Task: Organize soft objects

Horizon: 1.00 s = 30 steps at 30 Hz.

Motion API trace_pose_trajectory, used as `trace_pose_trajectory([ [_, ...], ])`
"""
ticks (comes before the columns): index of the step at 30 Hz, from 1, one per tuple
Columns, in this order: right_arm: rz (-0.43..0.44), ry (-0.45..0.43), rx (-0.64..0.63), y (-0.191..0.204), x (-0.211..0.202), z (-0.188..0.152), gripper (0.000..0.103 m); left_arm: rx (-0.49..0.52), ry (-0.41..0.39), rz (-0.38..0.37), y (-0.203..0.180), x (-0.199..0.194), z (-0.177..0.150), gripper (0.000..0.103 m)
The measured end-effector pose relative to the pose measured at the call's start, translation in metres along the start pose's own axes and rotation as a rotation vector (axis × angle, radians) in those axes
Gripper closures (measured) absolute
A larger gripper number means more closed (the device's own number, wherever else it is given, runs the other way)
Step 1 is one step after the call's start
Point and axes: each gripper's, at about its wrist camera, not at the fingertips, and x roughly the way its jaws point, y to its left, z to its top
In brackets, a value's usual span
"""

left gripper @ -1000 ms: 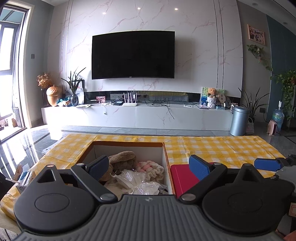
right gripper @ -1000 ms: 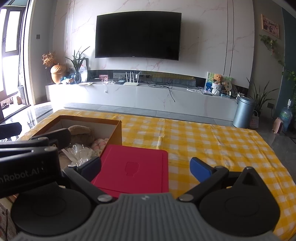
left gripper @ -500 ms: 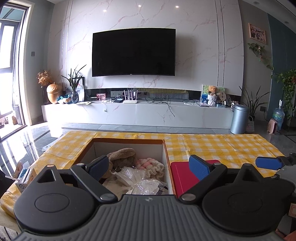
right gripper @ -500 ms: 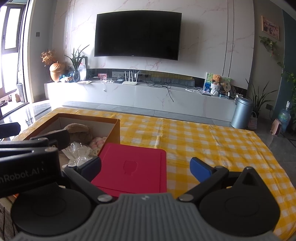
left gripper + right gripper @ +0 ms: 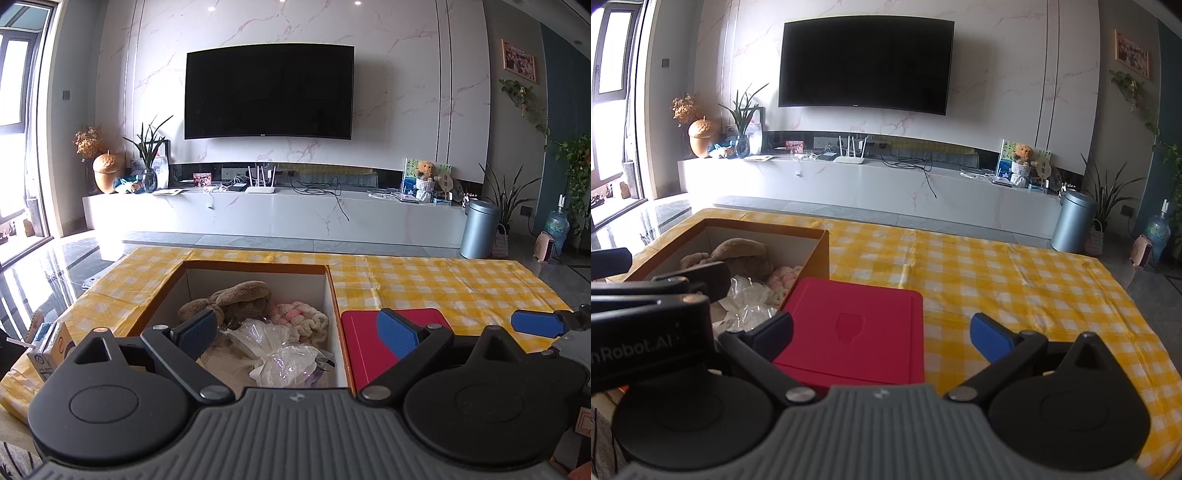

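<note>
An open cardboard box stands on the yellow checked tablecloth. Inside lie a brown plush toy, a pink and cream knitted piece and a clear plastic bag. The box also shows in the right wrist view. A red lid lies flat right of the box. My left gripper is open and empty above the box's near edge. My right gripper is open and empty above the lid's near edge.
A small carton stands at the table's left edge. Beyond the table are a white TV bench, a wall TV and a grey bin. The left gripper's body fills the right view's left side.
Both grippers have lifted or tilted slightly, so the box and lid sit a little lower in view. Nothing was taken hold of or let go.
</note>
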Motion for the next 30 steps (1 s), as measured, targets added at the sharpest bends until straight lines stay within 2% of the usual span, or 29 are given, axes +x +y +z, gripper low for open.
trace_pose_trajectory([
  [30, 0.005, 0.023, -0.002, -0.0010, 0.0039, -0.0046, 0.003, -0.001, 0.037, 0.015, 0.0005, 0.0021, -0.0002, 0.000],
])
